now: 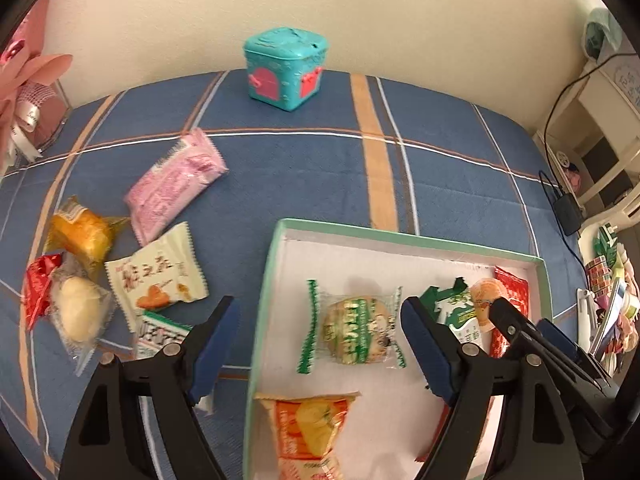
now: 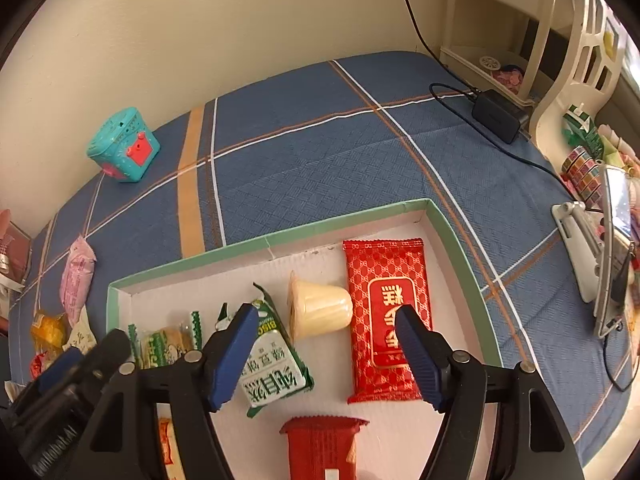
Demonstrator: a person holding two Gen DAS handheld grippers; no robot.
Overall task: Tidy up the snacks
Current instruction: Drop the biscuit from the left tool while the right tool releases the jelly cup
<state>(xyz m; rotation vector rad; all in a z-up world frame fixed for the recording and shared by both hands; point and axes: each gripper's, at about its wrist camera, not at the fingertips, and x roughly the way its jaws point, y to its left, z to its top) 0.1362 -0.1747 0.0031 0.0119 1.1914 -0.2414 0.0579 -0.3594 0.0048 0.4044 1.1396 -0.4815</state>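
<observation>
Both grippers, left (image 1: 320, 344) and right (image 2: 326, 352), gaping empty above tray (image 2: 256, 242); green biscuit pack (image 1: 356, 330) just placed inside. Next: fetching pink packet (image 1: 176, 184) from cloth.

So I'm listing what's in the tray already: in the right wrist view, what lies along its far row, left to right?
Round green-wrapped biscuit → green-and-white triangular packet → pale jelly cup → long red packet, nearest the tray's right wall.
</observation>
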